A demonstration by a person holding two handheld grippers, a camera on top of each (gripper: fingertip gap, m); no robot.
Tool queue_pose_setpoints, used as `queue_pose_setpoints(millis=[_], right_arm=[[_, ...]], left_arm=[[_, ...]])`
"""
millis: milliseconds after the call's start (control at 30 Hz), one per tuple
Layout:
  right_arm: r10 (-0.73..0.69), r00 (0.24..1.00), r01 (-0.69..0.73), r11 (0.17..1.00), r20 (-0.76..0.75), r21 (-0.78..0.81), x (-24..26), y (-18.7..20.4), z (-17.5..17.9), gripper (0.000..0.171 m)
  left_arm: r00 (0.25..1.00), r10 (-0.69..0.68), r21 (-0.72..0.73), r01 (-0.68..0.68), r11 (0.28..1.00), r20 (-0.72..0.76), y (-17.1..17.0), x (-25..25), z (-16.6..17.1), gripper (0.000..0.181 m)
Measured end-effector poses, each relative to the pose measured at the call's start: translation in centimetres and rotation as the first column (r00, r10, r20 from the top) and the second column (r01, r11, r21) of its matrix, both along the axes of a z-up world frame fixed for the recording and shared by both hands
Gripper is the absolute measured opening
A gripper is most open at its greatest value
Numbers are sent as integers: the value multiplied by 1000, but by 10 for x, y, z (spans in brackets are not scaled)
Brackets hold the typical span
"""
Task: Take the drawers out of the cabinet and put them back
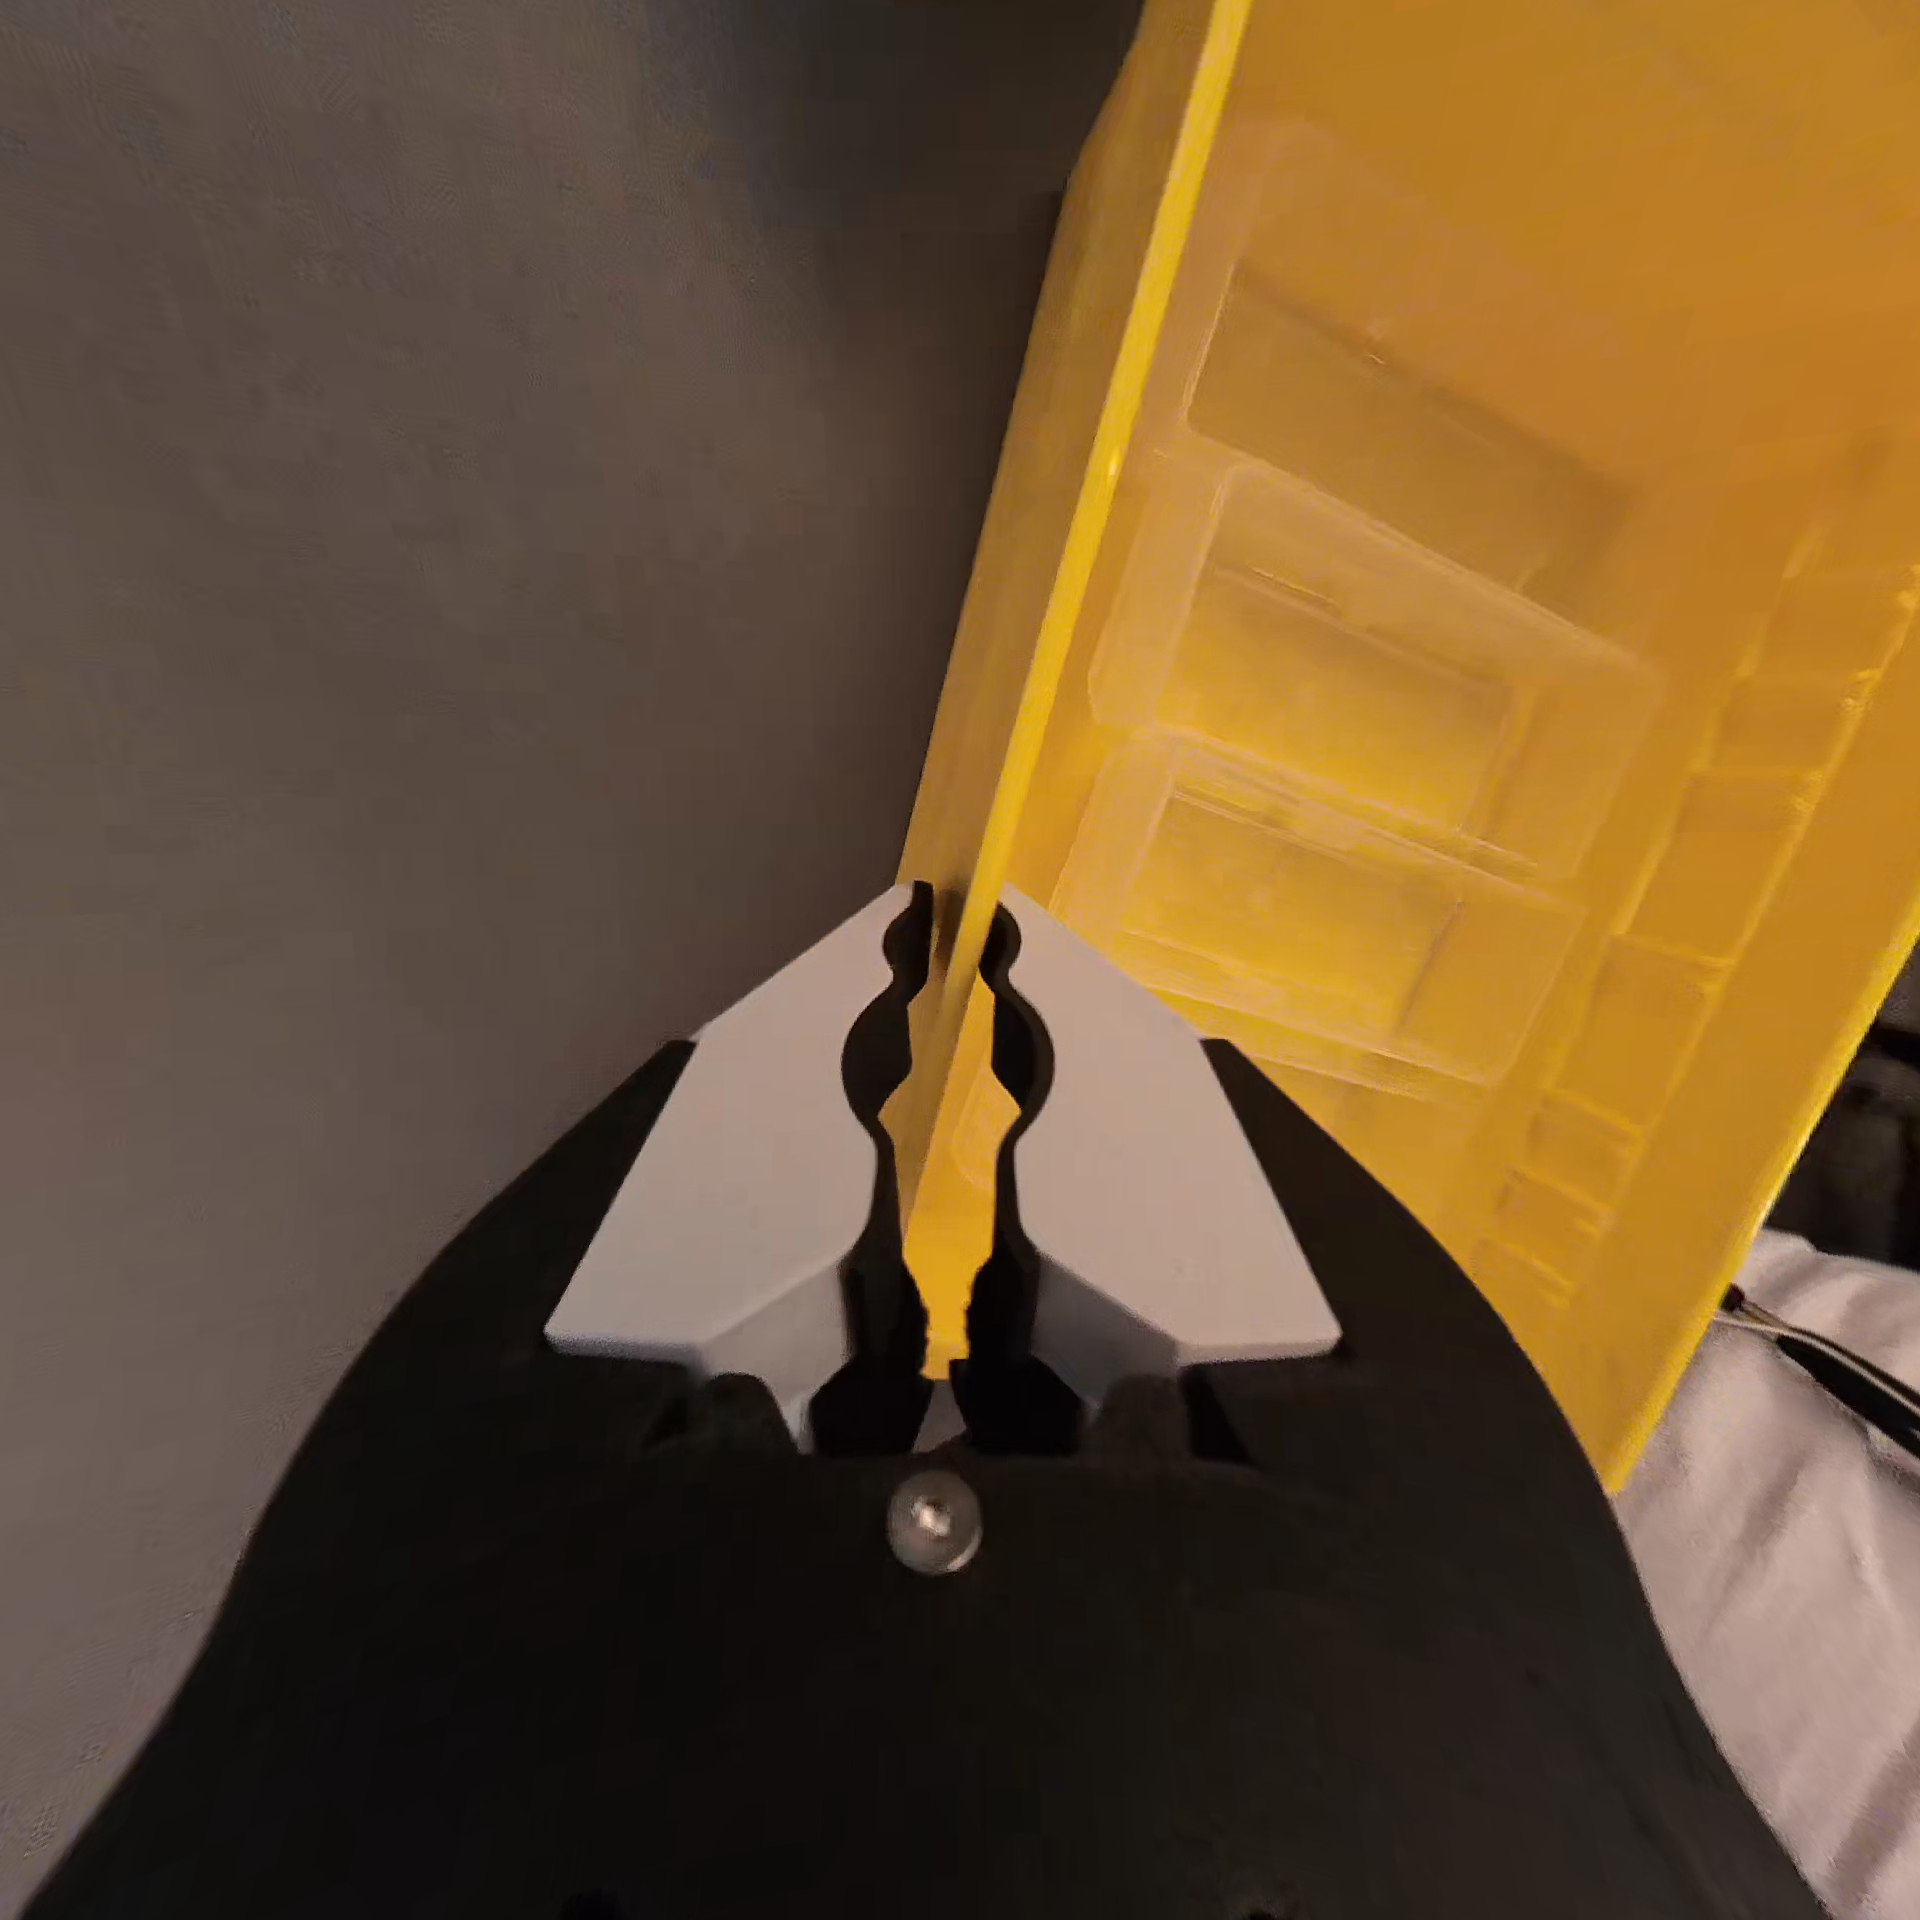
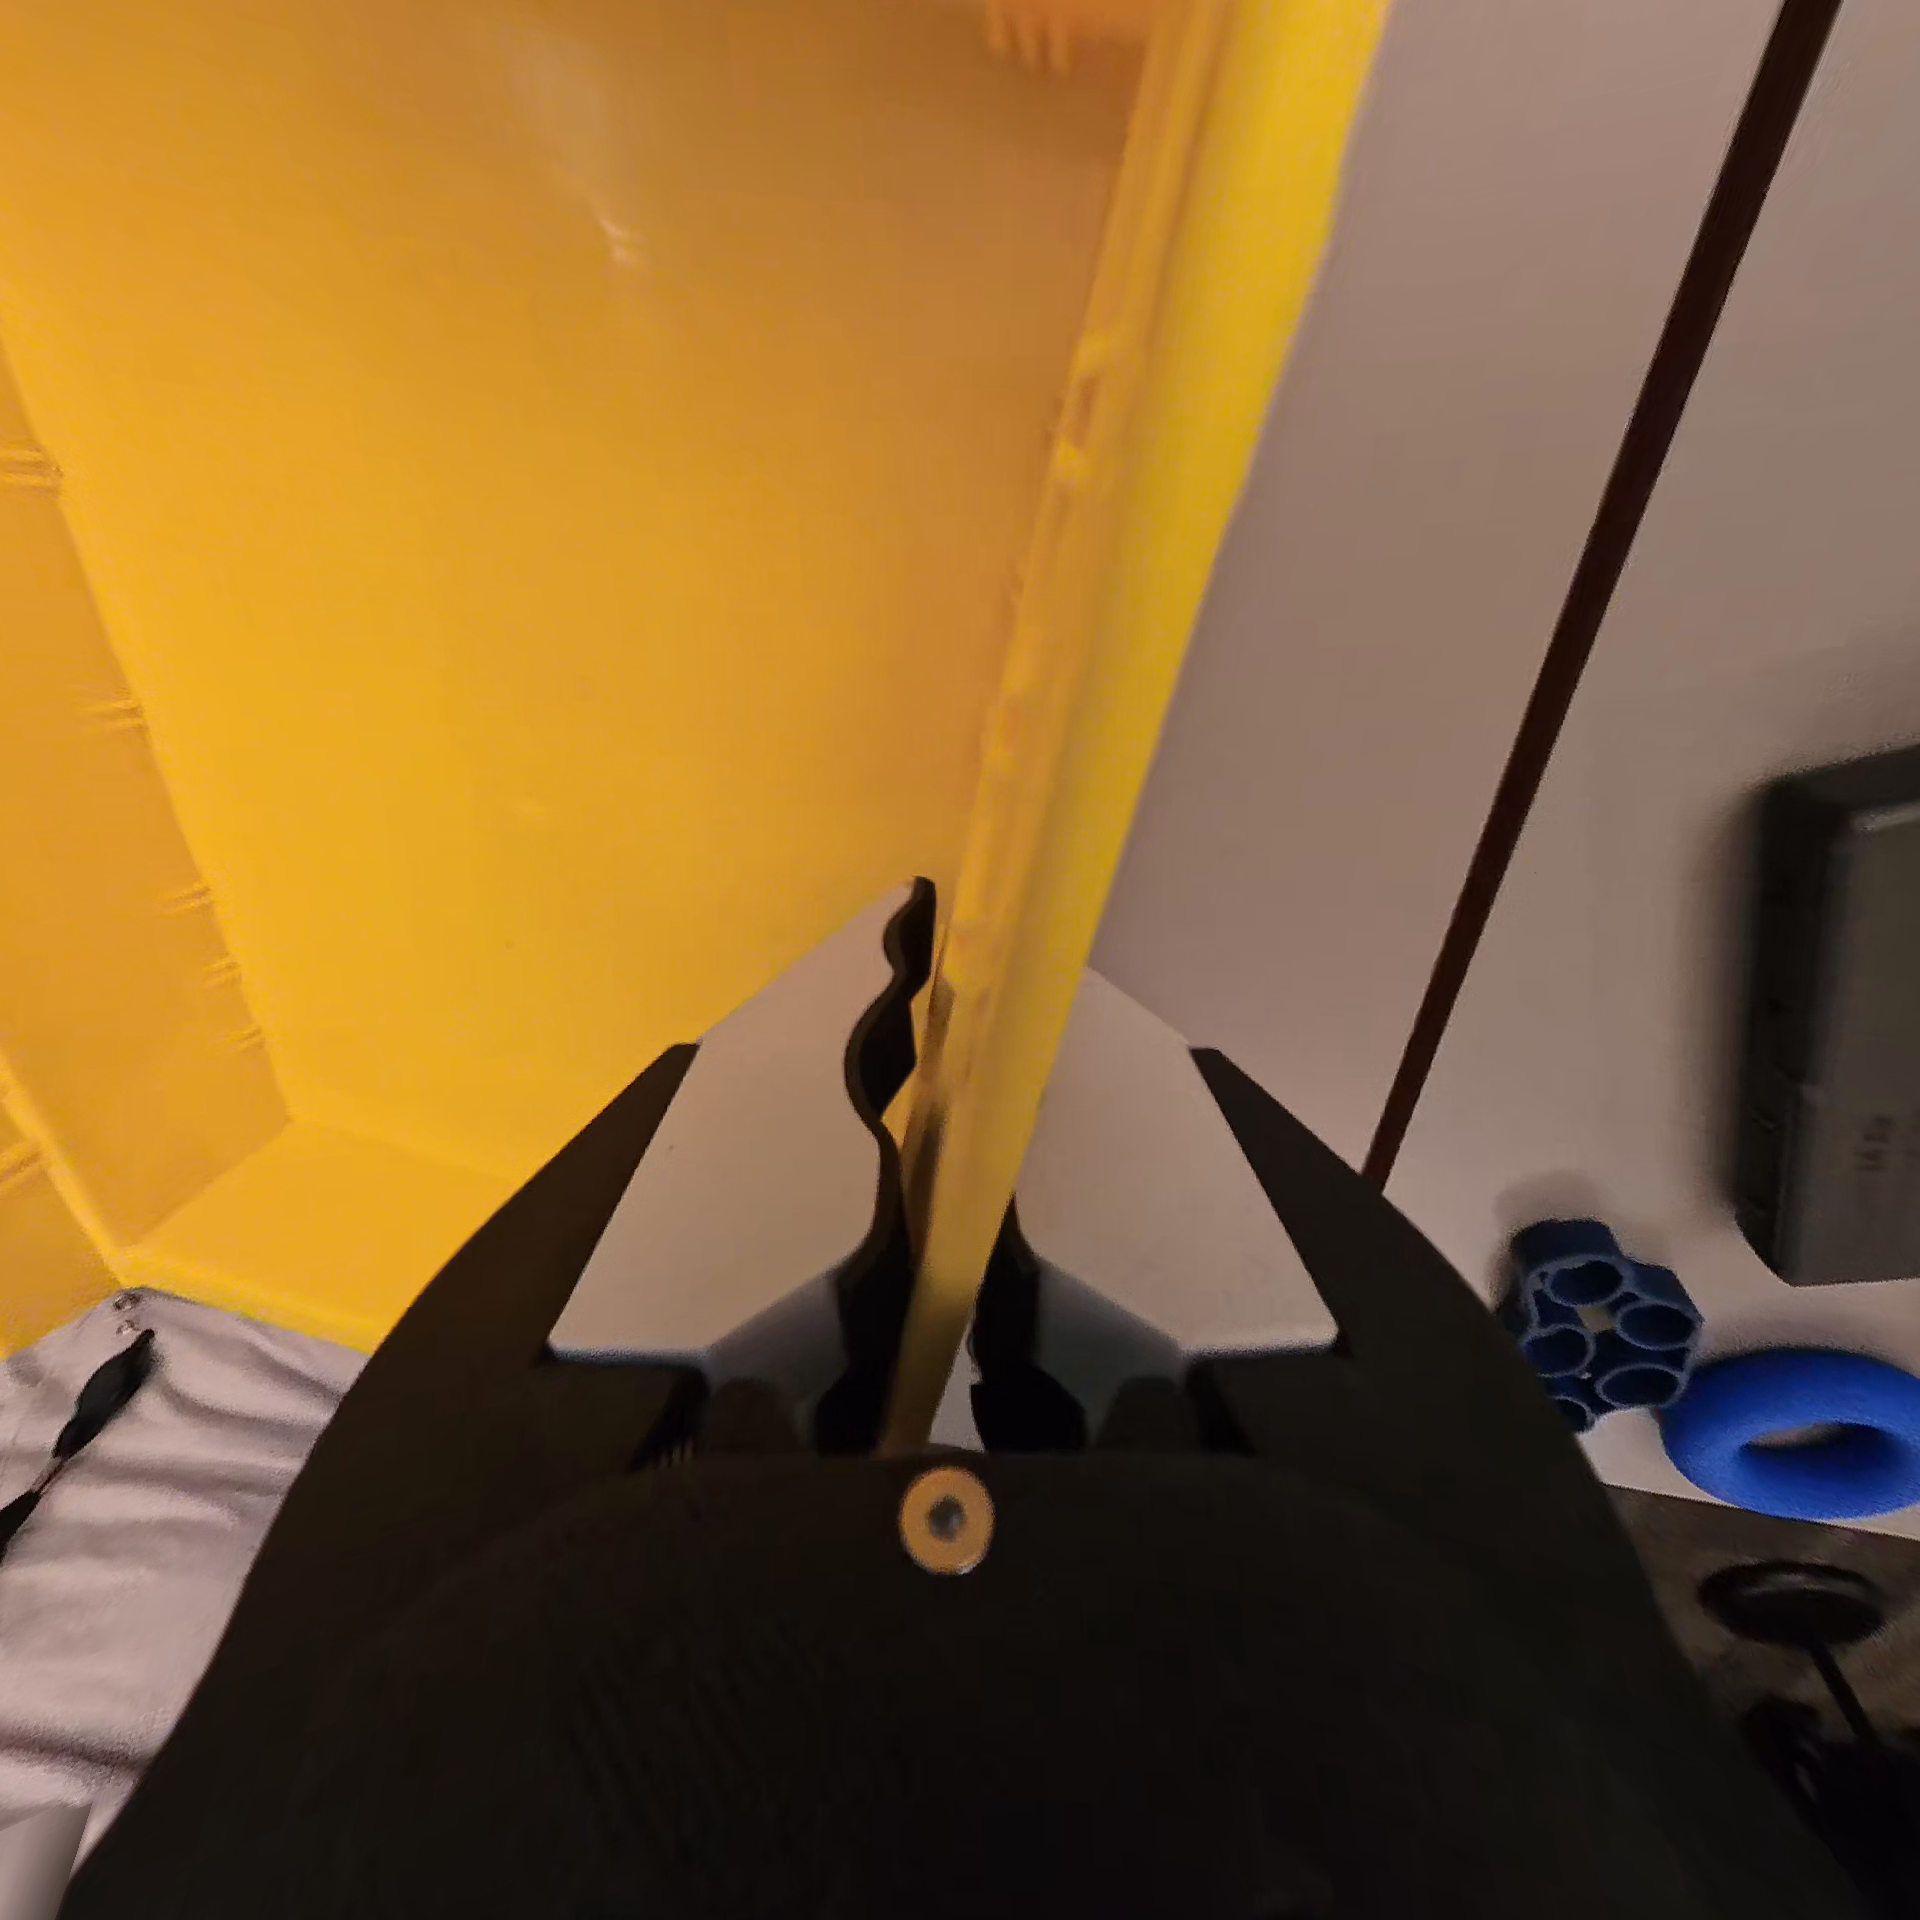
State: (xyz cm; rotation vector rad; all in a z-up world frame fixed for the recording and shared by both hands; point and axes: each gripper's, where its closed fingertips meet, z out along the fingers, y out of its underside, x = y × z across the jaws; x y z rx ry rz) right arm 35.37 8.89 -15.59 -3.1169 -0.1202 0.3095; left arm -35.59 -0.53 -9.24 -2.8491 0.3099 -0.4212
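Observation:
A translucent yellow drawer (image 1: 1507, 520) fills the right of the left wrist view, tilted up. My left gripper (image 1: 958, 914) is shut on its thin left side wall. Clear small plastic boxes (image 1: 1340, 790) show through the drawer's floor. In the right wrist view the same yellow drawer (image 2: 623, 520) fills the upper left, seen from inside. My right gripper (image 2: 961, 935) is shut on its right side wall, with the wall running up between the jaws. The cabinet is not in view.
A grey wall (image 1: 416, 520) is left of the drawer. White cloth (image 2: 156, 1507) lies below. On the right stand a blue ring (image 2: 1808, 1444), a blue holed block (image 2: 1600, 1320), a dark grey box (image 2: 1849, 1018) and a thin dark rod (image 2: 1610, 623). Left tips to right tips: about 70 centimeters.

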Motion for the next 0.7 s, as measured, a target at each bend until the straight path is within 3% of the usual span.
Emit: queue_pose_setpoints(millis=[367, 700], right_arm=[[65, 997, -64, 998, 29, -10, -13, 1, 0, 2], [23, 1000, -23, 1000, 21, -11, -20, 0, 1, 2]], left_arm=[[910, 412, 48, -410, 911, -36, -20, -179, 2, 3], [880, 473, 72, -469, 880, -42, -1, -240, 2, 3]])
